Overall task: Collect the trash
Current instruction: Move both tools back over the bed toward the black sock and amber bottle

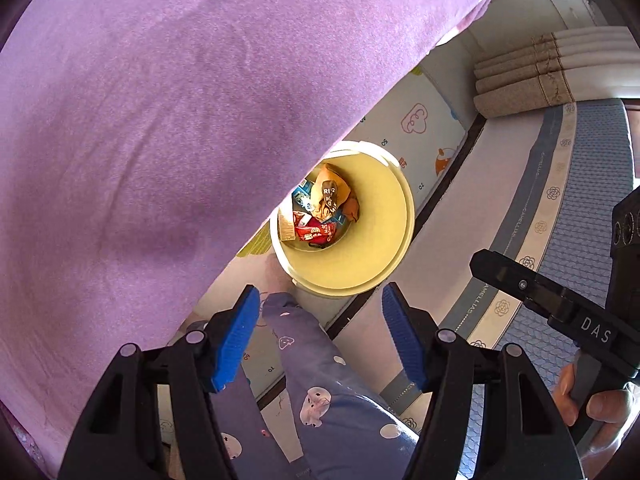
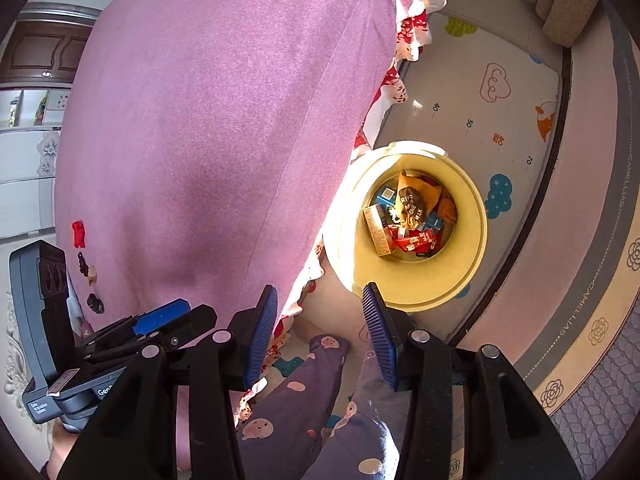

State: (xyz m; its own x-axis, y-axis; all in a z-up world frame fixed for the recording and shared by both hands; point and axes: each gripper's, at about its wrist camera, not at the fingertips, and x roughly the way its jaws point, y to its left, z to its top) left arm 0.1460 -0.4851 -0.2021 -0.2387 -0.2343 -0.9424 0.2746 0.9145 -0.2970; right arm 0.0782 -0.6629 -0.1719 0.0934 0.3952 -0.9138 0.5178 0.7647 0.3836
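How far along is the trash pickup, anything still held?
Done: the round yellow plastic bin already holds wrappers, including a crumpled brown snack bag and a red wrapper. In hand: nothing; the left gripper and right gripper are both open and empty above it. Left: small items, possibly trash, lie on the pink tablecloth edge, including a red piece.

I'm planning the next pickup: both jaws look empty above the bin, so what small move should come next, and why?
Probably swing the right gripper left toward the small red item on the purple cloth. Both it and the left gripper stand open and empty, the yellow bin already holds wrappers, and that item still lies outside.
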